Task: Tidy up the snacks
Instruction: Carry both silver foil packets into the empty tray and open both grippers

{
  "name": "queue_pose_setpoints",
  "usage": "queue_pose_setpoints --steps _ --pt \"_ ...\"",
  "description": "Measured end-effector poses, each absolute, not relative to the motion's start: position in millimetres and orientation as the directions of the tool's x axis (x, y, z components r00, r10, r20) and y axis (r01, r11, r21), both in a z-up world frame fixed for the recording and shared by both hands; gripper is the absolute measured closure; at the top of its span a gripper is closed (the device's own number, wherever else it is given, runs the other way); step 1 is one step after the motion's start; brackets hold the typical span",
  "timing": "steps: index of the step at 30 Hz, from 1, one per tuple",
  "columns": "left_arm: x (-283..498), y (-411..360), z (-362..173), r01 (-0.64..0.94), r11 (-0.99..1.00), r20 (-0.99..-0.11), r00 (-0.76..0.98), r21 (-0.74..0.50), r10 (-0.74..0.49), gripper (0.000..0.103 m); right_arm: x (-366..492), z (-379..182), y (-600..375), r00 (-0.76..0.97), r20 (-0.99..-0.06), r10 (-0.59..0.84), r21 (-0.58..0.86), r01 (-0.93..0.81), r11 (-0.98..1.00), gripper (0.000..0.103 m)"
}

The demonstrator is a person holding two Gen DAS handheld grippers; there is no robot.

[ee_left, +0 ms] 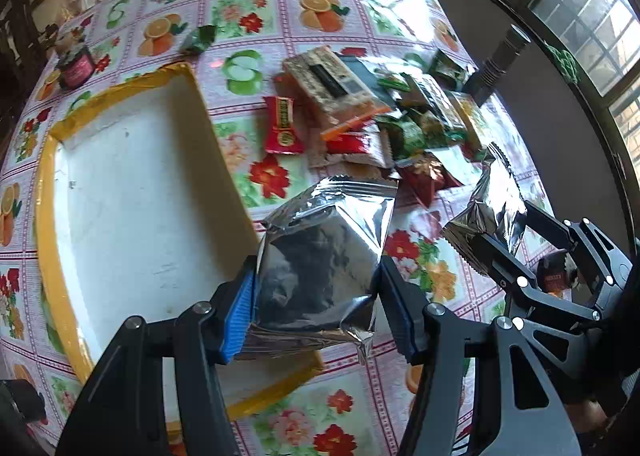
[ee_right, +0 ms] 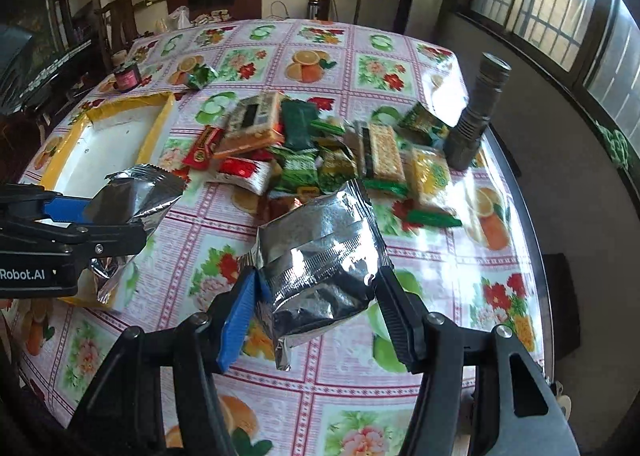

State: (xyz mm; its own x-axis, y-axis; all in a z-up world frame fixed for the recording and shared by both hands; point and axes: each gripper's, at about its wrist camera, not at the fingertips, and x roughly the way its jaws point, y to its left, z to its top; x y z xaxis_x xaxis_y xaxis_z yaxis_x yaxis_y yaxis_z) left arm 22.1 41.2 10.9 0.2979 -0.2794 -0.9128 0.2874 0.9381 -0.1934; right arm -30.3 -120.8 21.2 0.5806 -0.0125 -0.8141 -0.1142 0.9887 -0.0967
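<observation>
From the left wrist, the left tongs [ee_left: 318, 296] point steeply down, clamped on a silver foil packet [ee_left: 320, 252] held over the near right edge of the yellow-rimmed white tray [ee_left: 44, 216]. The right tongs [ee_left: 516, 240] grip a second foil packet [ee_left: 492, 196] to the right.

From the right wrist, the right tongs [ee_right: 316, 298] angle downward, pads pressed on their crumpled foil packet [ee_right: 320, 256] above the flowered counter [ee_right: 400, 396]. Loose snacks [ee_right: 312, 160] lie heaped beyond, beside a grey flashlight [ee_right: 476, 112].
</observation>
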Motion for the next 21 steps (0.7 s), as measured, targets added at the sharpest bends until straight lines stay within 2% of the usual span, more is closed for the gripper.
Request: queue_pose_setpoints --steps 11,17,21 --pt "80.3 150.1 15.0 0.034 0.998 -0.918 0.391 -0.059 -0.068 0.043 27.3 30.7 -4.1 0.595 -0.787 0.163 -0.11 -0.395 0.912 0.043" --pt "116.8 182.1 2.5 -0.052 0.998 -0.931 0.364 -0.021 -0.001 0.043 57.3 16.3 54.1 0.554 -0.803 0.222 -0.183 -0.582 0.792 0.043" --pt "136.8 189.1 -5.5 -0.075 0.997 -0.939 0.344 -0.017 0.01 0.043 80.4 1.5 74.4 0.513 -0.833 0.208 -0.207 -0.638 0.742 0.043"
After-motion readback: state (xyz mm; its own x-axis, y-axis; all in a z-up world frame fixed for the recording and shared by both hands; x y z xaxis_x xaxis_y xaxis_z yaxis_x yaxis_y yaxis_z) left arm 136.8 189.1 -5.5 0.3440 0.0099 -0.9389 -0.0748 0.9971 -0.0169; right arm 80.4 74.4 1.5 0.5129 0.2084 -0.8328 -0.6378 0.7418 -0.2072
